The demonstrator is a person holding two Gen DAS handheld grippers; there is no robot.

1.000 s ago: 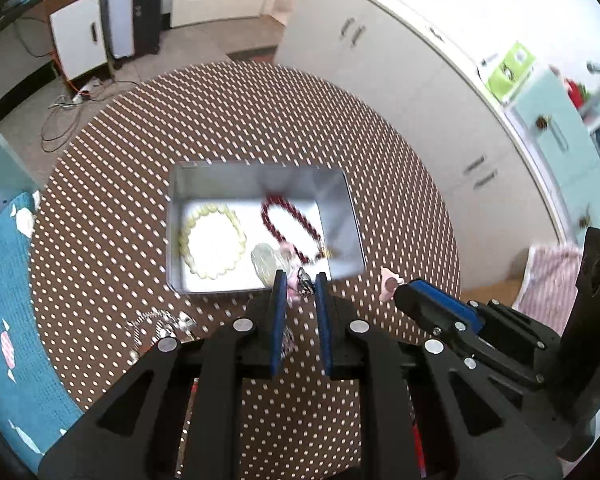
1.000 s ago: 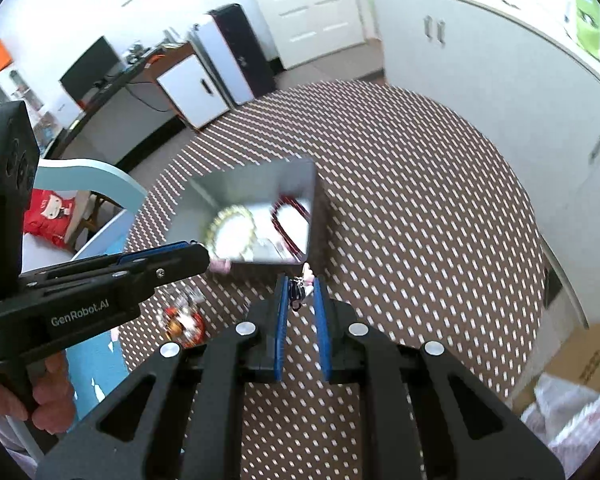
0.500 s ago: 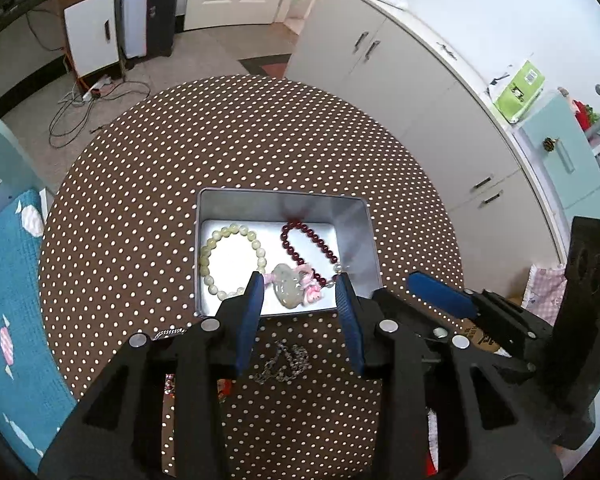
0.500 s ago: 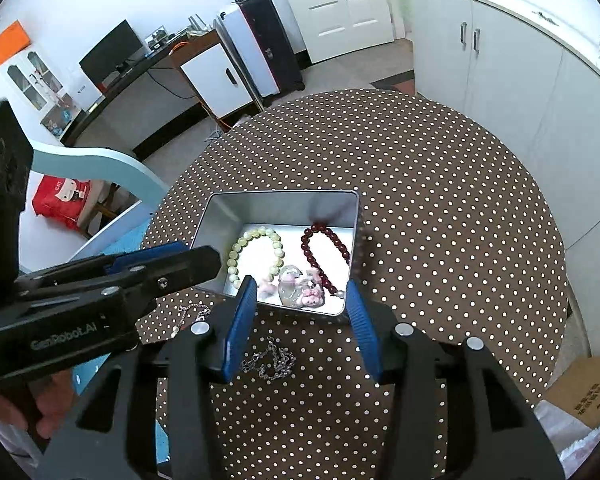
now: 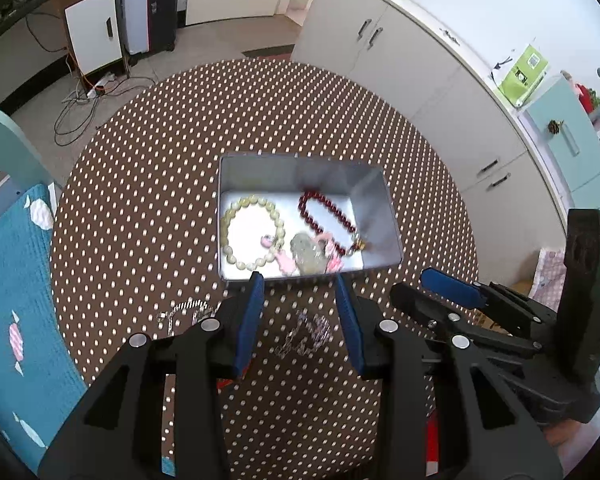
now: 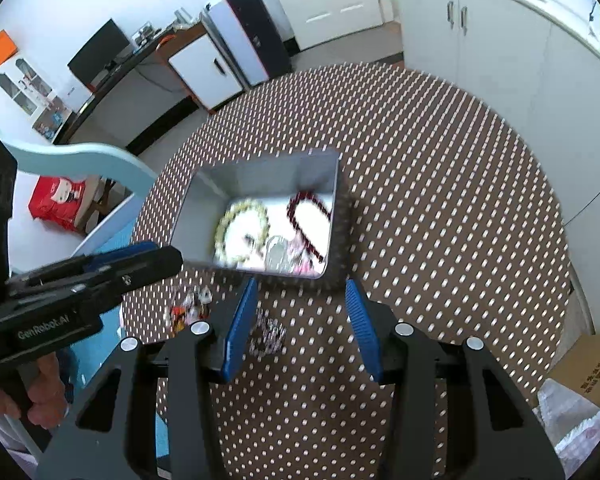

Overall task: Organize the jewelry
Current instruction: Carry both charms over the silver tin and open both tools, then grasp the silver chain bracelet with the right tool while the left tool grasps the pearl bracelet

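Round dotted table (image 5: pixel 140 208) under both my grippers. Metal tin (image 5: pixel 372 196) just ahead of my left gripper (image 5: pixel 300 286), holding pale bead bracelet (image 5: pixel 252 236), dark red bracelet (image 5: pixel 326 216), pink charm piece (image 5: pixel 286 262). Silver chain (image 5: pixel 306 330) on cloth between left jaws, untouched. Left gripper released, empty. My right gripper (image 6: pixel 300 292) released, empty; same chain (image 6: pixel 268 336) by its left finger.

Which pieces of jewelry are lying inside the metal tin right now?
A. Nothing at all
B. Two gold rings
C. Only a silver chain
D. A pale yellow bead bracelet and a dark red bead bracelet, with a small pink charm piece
D: in the left wrist view the metal tin holds a pale yellow bead bracelet beside a dark red bead bracelet, with a pink charm piece at its near edge.
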